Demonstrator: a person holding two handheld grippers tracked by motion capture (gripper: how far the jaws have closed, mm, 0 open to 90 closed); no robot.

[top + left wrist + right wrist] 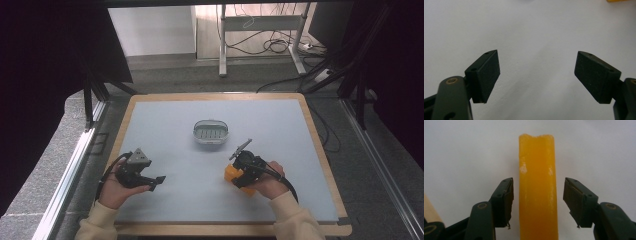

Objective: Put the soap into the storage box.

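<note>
Orange block [537, 187] lies between the right gripper's [537, 202] parted fingers [504, 202], untouched.

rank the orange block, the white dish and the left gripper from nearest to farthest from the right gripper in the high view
1. orange block: under the right gripper, between its jaws, pads not yet touching.
2. white dish: beyond it, near the mat's middle.
3. left gripper: across the mat at the person's left, jaws open.

Layout of table [165, 210] at capture

The tray [211, 132] sat centre-rear; the block [231, 173] lay in front of it, between the right gripper [239, 176] jaws (untouched); the left gripper [159, 180] rested well left.
</note>
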